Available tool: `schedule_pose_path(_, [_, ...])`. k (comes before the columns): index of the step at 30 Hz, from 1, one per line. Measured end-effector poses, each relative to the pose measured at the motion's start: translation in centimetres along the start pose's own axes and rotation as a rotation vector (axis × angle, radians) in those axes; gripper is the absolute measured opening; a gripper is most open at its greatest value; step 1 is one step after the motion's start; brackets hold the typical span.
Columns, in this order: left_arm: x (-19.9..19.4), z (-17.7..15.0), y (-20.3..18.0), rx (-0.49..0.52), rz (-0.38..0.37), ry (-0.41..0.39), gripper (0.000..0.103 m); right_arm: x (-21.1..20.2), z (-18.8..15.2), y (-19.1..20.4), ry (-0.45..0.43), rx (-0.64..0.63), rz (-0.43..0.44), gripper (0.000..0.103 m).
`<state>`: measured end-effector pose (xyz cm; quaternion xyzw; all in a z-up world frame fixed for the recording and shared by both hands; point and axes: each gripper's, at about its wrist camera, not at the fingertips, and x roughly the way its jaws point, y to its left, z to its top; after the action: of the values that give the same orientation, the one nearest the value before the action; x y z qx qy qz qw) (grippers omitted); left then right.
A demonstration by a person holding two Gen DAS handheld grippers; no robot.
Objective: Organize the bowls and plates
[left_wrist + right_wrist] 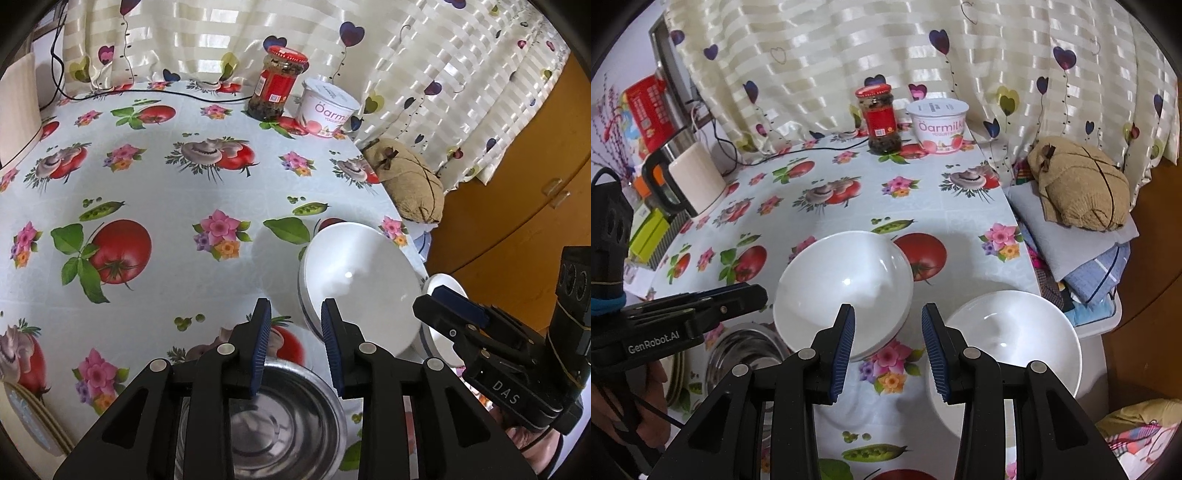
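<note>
Steel bowl (280,417) is half hidden under left gripper (295,350); plates (33,421) are cut off at frame edge. Both grippers' fingers are seen parted, nothing held. Right gripper (888,354) is hovered between the two white bowls (846,291) (1015,339) on the counter (849,206).

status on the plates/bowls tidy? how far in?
Early. Done: the left white bowl looks like it sits nested on another, judging by the double rim in the left wrist view. In hand: nothing; the left tongs and right tongs are both open and empty. Left: the right white bowl, the steel bowl and the plates at the table edge remain separate.
</note>
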<state>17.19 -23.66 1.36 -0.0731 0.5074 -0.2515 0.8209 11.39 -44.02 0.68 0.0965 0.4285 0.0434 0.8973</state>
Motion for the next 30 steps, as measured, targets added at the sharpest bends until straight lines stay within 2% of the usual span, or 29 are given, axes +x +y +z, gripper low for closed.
schedule_pose_path(8, [0.9, 0.3, 0.1, -0.011, -0.011, 0.008, 0.029, 1.4, 0.2, -0.7, 0.019, 0.021, 0.002, 0.036])
schedule_pose_path(20, [2.1, 0.2, -0.3, 0.0, -0.022, 0.034, 0.029, 2.5, 0.0, -0.8, 0.044, 0.035, 0.028, 0.022])
schedule_pose_path(24, [2.2, 0.1, -0.8, 0.017, -0.029, 0.034, 0.023, 2.4, 0.0, -0.8, 0.041, 0.043, 0.034, 0.021])
schedule_pose_path(30, [2.0, 0.1, -0.8, 0.024, -0.011, 0.028, 0.022, 2.3, 0.1, -0.5, 0.034, 0.038, 0.039, 0.021])
